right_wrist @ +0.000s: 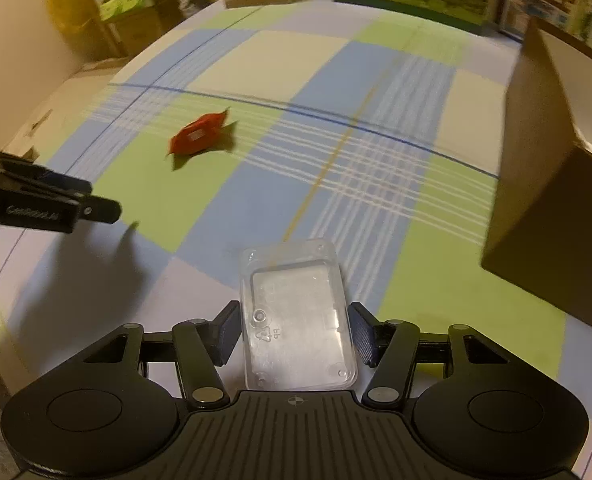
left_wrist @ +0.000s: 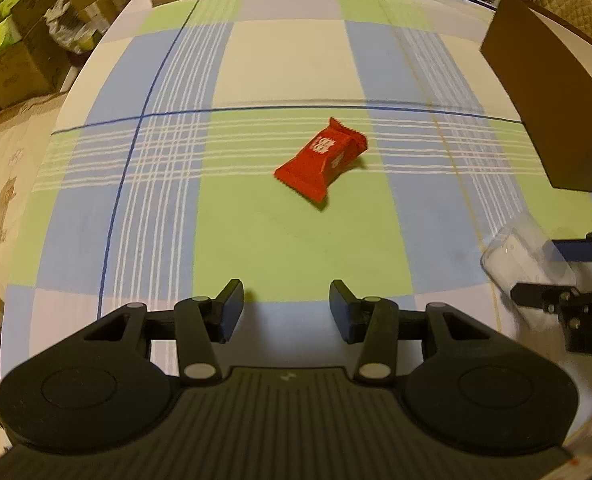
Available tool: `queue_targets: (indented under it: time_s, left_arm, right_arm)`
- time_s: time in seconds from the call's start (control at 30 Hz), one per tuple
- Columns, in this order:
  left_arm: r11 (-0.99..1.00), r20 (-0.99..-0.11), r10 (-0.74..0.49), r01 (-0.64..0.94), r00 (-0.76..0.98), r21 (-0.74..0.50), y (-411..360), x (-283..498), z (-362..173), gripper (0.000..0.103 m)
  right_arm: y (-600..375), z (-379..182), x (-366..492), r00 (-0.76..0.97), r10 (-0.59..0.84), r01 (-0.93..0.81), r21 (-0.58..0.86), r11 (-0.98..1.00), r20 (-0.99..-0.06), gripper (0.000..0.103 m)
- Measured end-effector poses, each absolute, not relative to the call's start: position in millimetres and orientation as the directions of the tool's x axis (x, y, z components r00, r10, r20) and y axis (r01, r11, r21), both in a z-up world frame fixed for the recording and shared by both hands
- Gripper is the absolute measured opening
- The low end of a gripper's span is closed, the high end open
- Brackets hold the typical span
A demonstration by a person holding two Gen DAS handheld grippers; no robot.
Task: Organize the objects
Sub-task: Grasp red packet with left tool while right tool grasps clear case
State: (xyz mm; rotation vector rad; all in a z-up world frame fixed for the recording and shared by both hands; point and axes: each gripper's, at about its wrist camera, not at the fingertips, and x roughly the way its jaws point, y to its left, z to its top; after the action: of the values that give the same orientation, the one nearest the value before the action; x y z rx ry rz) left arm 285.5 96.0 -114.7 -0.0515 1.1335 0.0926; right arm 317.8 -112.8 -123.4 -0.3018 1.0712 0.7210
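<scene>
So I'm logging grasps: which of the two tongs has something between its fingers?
The right tongs: a clear plastic case sits between its fingers. The left tongs is open over bare tablecloth, short of the red packet.

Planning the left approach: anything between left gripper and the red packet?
Nothing: only bare tablecloth between the left gripper and the packet, per left wrist view.

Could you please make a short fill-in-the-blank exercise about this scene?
1. The right tongs hold a clear plastic ____.
2. The snack packet lying on the checked tablecloth is ____ in colour.
3. The left tongs are open and hold ____.
4. The brown box stands to the ____ of the packet.

Missing words: case; red; nothing; right
</scene>
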Motion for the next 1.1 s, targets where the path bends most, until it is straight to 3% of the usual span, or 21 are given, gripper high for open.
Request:
queue_targets:
  time_s: [0.17,0.3,0.67,0.77,0.97,1.1]
  left_arm:
    - [0.999,-0.897,0.034,-0.052,0.440,0.013,94,291,-113,0.048]
    - [0.999,-0.881,0.019,0.019,0.473,0.032,94,302,-110,0.061]
    - [0.966,-0.861,-0.050,0.242,0.506,0.087,94,361,-128,0.062]
    - [0.960,-0.866,-0.061,0.267,0.496,0.085,94,373,-134,0.061]
    - [0.959,-0.879,-0.100,0.282,0.466,0.041,95,384,-143,0.049]
    - [0.966,-0.877,-0.134,0.259,0.461,-0.012,96,385,-143,0.033]
  right_arm:
    - [-127,-124,324,0.325,0.351,-0.615,0.085,0.784,-0.878,0.054]
    - [-142,-123,328,0.349,0.329,-0.567,0.082,0.820,-0.877,0.054]
    - [-174,-119,332,0.403,0.258,-0.431,0.067,0.900,-0.878,0.054]
    - [-183,-119,333,0.417,0.230,-0.387,0.057,0.920,-0.879,0.054]
    - [-201,-117,333,0.434,0.200,-0.302,0.067,0.951,-0.878,0.055]
    - [-207,-115,333,0.439,0.197,-0.278,0.076,0.958,-0.877,0.055]
